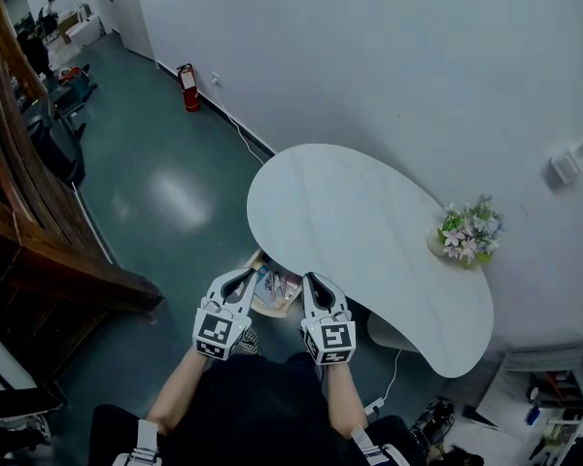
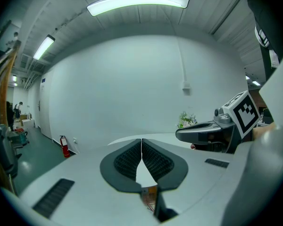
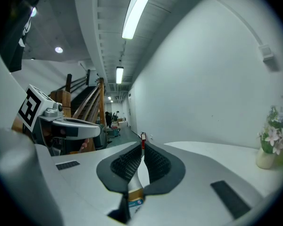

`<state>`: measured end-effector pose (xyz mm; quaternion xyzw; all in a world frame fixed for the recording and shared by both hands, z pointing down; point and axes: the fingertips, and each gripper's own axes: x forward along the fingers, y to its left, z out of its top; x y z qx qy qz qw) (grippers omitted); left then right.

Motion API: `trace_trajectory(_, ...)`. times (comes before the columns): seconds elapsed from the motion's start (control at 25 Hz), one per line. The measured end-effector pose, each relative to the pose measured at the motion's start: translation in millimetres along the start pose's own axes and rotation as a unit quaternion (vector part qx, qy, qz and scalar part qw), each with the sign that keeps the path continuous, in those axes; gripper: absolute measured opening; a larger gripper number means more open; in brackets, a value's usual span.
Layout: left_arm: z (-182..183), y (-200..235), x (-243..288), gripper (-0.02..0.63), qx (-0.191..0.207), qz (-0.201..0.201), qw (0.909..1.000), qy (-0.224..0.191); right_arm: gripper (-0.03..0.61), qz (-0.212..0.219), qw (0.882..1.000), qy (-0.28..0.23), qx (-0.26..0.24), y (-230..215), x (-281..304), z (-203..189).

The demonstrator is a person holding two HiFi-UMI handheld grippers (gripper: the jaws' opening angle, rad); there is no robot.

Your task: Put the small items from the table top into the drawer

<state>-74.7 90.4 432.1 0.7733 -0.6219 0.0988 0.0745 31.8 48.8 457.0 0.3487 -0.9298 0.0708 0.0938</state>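
hovering side by side over open drawer [image 1: 272, 293]: left gripper [image 1: 246, 278], right gripper [image 1: 313, 282], jaws clenched on nothing; flower pot [image 1: 467, 234] on white table [image 1: 350, 216].

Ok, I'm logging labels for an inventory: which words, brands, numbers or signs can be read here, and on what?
No text reads clearly.
Left gripper and right gripper: square marker patterns only, no words.
Extinguisher: label too small to read.
Drawer items: printed covers, blurred.
Packet seen under the right jaws: blue label, blurred.
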Motion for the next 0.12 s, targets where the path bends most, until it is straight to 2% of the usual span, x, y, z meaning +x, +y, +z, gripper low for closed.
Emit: trace_trajectory(0.12,-8.9,-3.5,1.3,0.020,-0.001,-0.007,1.0000,0.003,0.040,0.000,1.000,-0.001,-0.001,-0.8,-1.3,0.2)
